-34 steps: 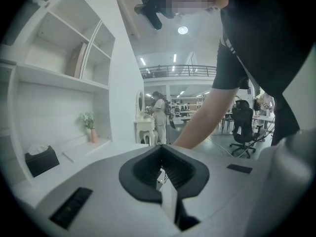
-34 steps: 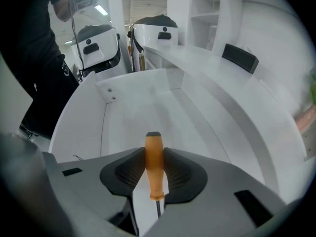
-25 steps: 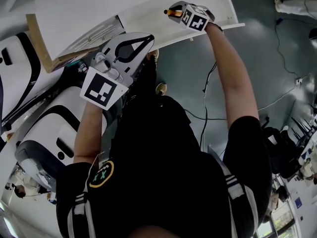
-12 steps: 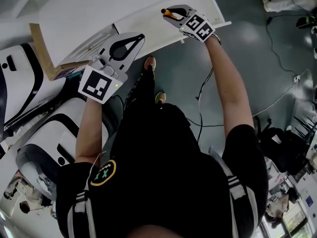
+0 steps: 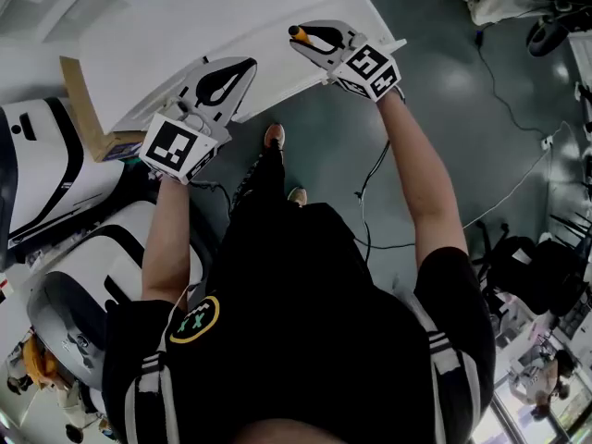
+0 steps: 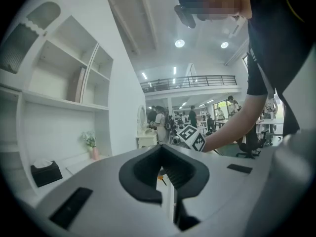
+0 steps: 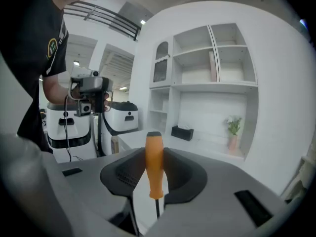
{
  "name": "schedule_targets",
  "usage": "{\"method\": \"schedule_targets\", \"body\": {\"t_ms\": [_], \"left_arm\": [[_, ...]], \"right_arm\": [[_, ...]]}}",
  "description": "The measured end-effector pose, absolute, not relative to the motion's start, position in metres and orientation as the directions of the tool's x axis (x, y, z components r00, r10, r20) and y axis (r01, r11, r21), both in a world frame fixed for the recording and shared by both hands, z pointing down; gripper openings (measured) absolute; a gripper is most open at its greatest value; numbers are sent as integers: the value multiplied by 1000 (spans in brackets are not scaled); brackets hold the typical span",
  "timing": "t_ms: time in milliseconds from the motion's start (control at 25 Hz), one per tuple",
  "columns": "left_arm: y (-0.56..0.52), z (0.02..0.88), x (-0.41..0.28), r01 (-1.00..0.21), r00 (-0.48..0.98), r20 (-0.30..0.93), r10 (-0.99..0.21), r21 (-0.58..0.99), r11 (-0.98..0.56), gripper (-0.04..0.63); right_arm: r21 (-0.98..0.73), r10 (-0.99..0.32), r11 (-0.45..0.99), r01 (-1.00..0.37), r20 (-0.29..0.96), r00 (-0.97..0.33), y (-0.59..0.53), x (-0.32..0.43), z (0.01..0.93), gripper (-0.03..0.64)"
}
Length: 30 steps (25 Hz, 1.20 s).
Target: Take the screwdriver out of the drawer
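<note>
The screwdriver [image 7: 154,162] has an orange handle and a thin dark shaft, and it stands upright between the pads of my right gripper [image 7: 155,149], which is shut on it. From the head view, the right gripper [image 5: 311,39] is raised over the edge of the white desk [image 5: 213,17], with the orange handle [image 5: 297,33] poking out at its tip. My left gripper [image 5: 246,64] hangs beside it to the left, above the desk's front edge, shut and holding nothing. Its tips [image 6: 162,148] meet in the left gripper view. I cannot make out the drawer.
White robot bodies [image 5: 42,169] and a cardboard piece [image 5: 79,109] stand at the left. Cables [image 5: 370,192] trail over the dark floor. A white shelf unit [image 7: 212,63], a black tissue box [image 7: 182,132] and a small plant [image 7: 232,128] stand behind the desk.
My right gripper has lifted with the screwdriver and shifted left in the head view. The left gripper has risen a little. Both stay shut.
</note>
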State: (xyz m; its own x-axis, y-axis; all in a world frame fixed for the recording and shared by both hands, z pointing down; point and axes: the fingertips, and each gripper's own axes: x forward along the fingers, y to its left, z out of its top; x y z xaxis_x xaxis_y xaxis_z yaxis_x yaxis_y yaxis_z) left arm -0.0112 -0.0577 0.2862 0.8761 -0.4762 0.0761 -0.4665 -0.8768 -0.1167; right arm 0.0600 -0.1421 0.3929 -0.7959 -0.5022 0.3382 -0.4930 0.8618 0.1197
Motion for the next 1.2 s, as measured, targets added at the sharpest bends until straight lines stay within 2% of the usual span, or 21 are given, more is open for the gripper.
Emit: {"method": "schedule_targets", "body": {"t_ms": [520,1200], "left_arm": [[43,239,4,-436,896,21,-443,-146,-888,17],[122,221,11,-375,926,6,-379,-131,-918,17]], "right_arm": [[139,-554,832,-538,138,-821,0,59,289,137],[156,-596,796,-585,34,-802,124,66,228,137]]}}
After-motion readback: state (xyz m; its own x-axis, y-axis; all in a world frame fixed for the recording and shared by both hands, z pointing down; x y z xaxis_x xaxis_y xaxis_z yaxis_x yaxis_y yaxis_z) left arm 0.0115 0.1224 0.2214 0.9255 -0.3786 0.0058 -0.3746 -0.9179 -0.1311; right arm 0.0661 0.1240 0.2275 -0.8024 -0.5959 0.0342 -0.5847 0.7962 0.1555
